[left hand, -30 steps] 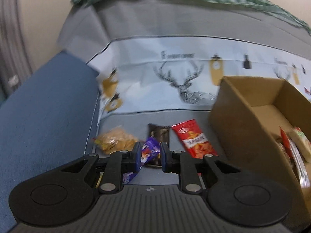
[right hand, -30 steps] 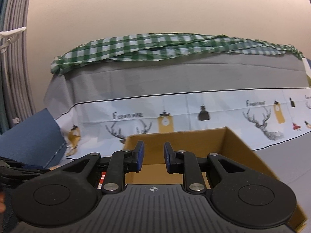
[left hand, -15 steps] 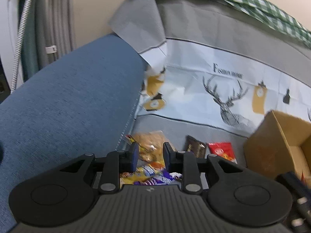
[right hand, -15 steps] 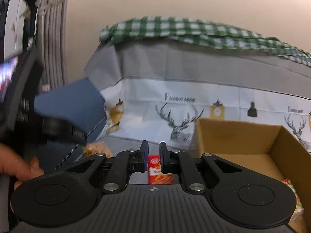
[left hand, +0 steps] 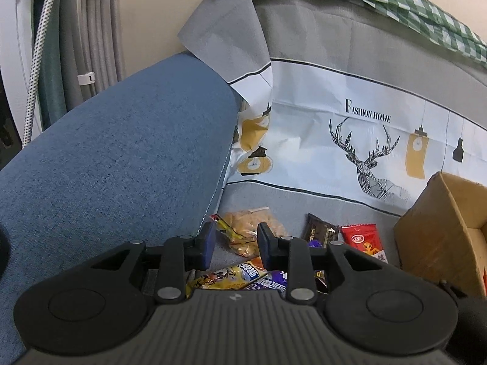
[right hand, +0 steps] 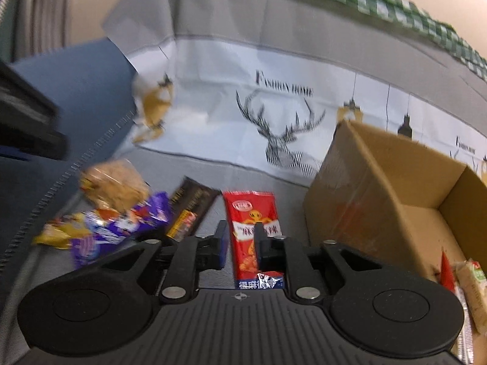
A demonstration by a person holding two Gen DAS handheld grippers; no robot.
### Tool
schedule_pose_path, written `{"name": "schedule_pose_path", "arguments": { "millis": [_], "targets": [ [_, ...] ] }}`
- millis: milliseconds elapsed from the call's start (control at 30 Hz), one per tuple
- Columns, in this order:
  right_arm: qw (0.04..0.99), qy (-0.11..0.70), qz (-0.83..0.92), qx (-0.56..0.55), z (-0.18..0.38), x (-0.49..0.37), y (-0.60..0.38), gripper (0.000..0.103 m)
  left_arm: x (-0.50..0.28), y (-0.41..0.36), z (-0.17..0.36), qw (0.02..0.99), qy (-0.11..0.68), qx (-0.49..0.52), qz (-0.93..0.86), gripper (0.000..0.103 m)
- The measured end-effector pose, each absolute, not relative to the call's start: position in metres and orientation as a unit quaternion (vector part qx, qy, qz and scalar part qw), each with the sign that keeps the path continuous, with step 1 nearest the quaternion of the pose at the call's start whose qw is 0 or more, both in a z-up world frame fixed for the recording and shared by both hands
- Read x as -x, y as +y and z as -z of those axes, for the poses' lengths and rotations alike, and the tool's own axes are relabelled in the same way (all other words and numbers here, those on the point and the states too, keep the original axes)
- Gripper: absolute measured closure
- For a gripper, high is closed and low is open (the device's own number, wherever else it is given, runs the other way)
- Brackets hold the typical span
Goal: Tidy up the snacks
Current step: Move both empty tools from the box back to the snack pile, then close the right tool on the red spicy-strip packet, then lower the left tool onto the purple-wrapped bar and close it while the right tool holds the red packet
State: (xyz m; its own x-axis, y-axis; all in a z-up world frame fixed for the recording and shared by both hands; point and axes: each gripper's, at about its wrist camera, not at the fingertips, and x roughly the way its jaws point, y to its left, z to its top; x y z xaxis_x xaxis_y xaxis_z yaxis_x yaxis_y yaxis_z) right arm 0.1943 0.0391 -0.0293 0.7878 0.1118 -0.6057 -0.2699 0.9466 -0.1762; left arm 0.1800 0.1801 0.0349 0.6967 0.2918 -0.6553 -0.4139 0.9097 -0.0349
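Loose snacks lie on the grey sofa seat: a clear bag of golden biscuits (left hand: 249,228), a yellow packet (left hand: 225,276), a purple packet (left hand: 271,283), a dark brown packet (left hand: 321,232) and a red packet (left hand: 363,241). My left gripper (left hand: 234,243) is open and empty, just above the biscuit bag. My right gripper (right hand: 240,243) is open with its jaws on either side of the red packet (right hand: 251,222), not closed on it. The biscuit bag (right hand: 112,187), purple packet (right hand: 121,226) and brown packet (right hand: 191,206) lie to its left.
An open cardboard box (right hand: 380,188) stands right of the snacks, with packets inside at its near right corner (right hand: 465,283); it also shows in the left wrist view (left hand: 447,231). A blue armrest (left hand: 115,158) rises on the left. A deer-print cloth (left hand: 350,152) covers the backrest.
My right gripper has swung down and left from over the box to straddle the red packet. My left gripper has moved left toward the biscuit bag and opened wider.
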Motion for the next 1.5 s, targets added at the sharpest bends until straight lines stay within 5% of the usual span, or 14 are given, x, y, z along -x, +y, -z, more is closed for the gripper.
{"name": "schedule_pose_path", "arguments": {
  "millis": [133,500,833,1500],
  "targets": [
    [0.925,0.339,-0.086,0.147,0.049,-0.214,0.046,0.052,-0.181,0.181,-0.033,0.917,0.34,0.087,-0.192,0.065],
    [0.909,0.393,-0.066,0.121,0.069,-0.234,0.033,0.053,-0.18,0.182,-0.033,0.917,0.34,0.089,-0.188,0.062],
    [0.908,0.383,-0.109,0.13,0.065,-0.228,0.026,0.096,-0.176,0.186,-0.034,0.916,0.341,0.091,-0.189,0.062],
    [0.856,0.428,-0.273,0.098,0.021,-0.131,0.017,0.098,-0.166,0.19,-0.029,0.915,0.359,0.105,-0.153,0.062]
  ]
}}
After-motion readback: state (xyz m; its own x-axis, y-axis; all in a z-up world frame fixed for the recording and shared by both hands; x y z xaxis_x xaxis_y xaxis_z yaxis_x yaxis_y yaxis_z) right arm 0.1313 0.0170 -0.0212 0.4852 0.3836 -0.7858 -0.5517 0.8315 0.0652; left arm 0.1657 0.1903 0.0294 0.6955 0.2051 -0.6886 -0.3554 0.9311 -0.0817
